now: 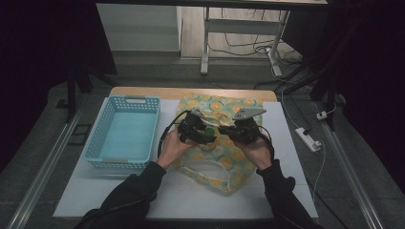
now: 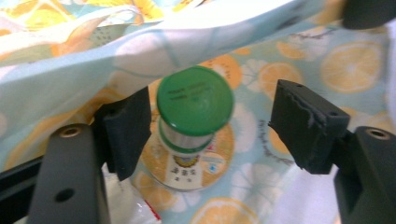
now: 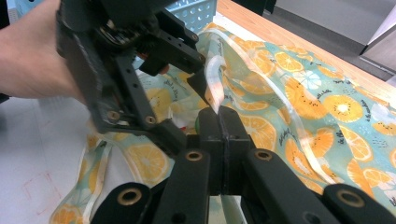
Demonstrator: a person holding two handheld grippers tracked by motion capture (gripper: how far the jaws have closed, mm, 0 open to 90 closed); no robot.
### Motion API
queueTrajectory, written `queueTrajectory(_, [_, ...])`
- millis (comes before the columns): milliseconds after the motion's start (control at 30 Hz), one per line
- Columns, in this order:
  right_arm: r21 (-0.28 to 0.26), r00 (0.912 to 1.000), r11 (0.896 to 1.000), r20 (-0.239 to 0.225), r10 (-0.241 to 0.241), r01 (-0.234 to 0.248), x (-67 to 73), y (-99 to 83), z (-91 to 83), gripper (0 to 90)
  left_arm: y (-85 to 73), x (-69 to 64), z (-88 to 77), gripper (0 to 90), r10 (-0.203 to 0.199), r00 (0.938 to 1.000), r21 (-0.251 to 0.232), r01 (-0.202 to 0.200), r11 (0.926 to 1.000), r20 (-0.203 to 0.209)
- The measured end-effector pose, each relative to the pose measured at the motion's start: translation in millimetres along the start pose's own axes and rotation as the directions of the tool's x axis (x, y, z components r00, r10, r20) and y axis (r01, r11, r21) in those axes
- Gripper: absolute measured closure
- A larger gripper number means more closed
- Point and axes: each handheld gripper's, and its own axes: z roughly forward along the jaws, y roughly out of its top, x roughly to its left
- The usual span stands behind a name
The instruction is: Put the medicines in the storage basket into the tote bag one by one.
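Mid-table, over one orange-print bag [image 1: 224, 143]: left gripper [image 2: 210, 121] jaws apart around one green-capped bottle [image 2: 194, 121], left pad touching, right pad clear. Right gripper [image 3: 219, 126] clamped on the bag's edge. One blue basket [image 1: 123, 133] at left.

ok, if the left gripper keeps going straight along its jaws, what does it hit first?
Most likely the green-capped bottle: it stands between the open jaws of the left gripper, cap toward the camera, inside the orange-print bag. Neither pad visibly presses it. Behind it is bag fabric; depth is unclear.
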Motion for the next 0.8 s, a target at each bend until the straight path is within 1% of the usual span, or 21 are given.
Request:
queueTrajectory(167, [0.003,1.0000,1.000,-0.005,-0.002,0.002,0.8,0.0,0.6,90.0,-2.4,-3.7,-8.3,23.0,-0.005,0.9995,-0.013,0.006,0.9999,0.033])
queueTrajectory(267, [0.004,1.0000,1.000,-0.007,-0.003,0.003,1.6,0.0,1.5,90.0,-3.2,-7.3,-11.9,21.4,0.008,0.9995,-0.006,-0.007,1.0000,0.032])
queueTrajectory(367, [0.008,1.0000,1.000,-0.007,-0.004,0.004,2.2,-0.1,1.8,90.0,-5.2,-10.4,-15.6,18.5,0.015,0.9988,-0.009,-0.015,0.9998,0.048])
queueTrajectory(467, [0.008,1.0000,1.000,-0.008,-0.006,0.006,2.4,0.0,1.7,90.0,-7.5,-12.6,-19.2,14.5,0.027,0.9982,-0.013,-0.026,0.9996,0.054])
queueTrajectory(633, [0.008,0.9999,1.000,-0.011,-0.007,0.007,2.7,0.0,1.6,90.0,-13.3,-14.9,-24.3,6.9,0.042,0.9960,-0.010,-0.041,0.9991,0.079])
queueTrajectory(733, [0.010,0.9999,1.000,-0.010,-0.008,0.008,3.0,-0.1,1.7,90.0,-17.4,-16.1,-28.0,4.0,0.044,0.9950,-0.006,-0.044,0.9990,0.090])
queueTrajectory(800, [0.011,0.9999,1.000,-0.012,-0.009,0.009,3.1,-0.2,1.9,90.0,-19.8,-16.1,-30.8,3.5,0.038,0.9940,-0.012,-0.037,0.9992,0.102])
